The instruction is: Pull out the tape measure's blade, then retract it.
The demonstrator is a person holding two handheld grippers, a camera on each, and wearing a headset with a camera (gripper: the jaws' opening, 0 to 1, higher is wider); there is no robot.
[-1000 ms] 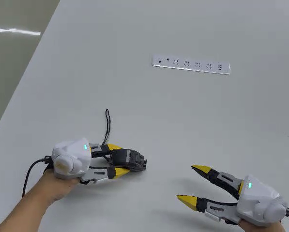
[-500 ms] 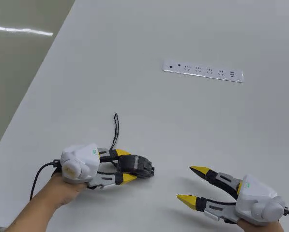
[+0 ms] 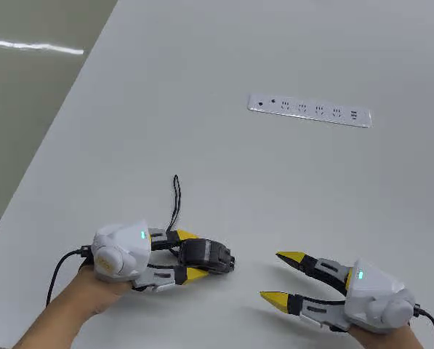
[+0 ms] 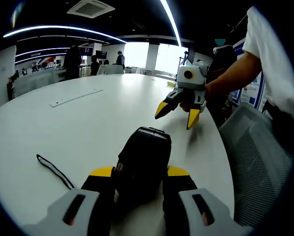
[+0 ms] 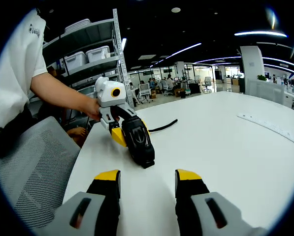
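Observation:
The tape measure (image 3: 205, 255) is a black case lying on the white table (image 3: 224, 167), with a black wrist strap (image 3: 176, 198) trailing away from it. My left gripper (image 3: 188, 255) is shut on the case, its yellow-tipped fingers (image 4: 103, 172) pressing both sides (image 4: 143, 158). No blade shows outside the case. My right gripper (image 3: 282, 278) hovers open just right of the case, nothing between its fingers (image 5: 108, 175), pointing toward the tape measure (image 5: 139, 139). In the left gripper view the right gripper (image 4: 178, 112) is ahead with its jaws apart.
A white power strip (image 3: 309, 110) lies far back on the table. The table's left edge (image 3: 57, 138) drops off to the floor. A mesh chair (image 5: 26, 167) and shelving with bins (image 5: 87, 51) stand behind the person.
The right gripper has shifted slightly left toward the tape measure. The left gripper keeps its hold on the case, about where it was; the camera has shifted a little.

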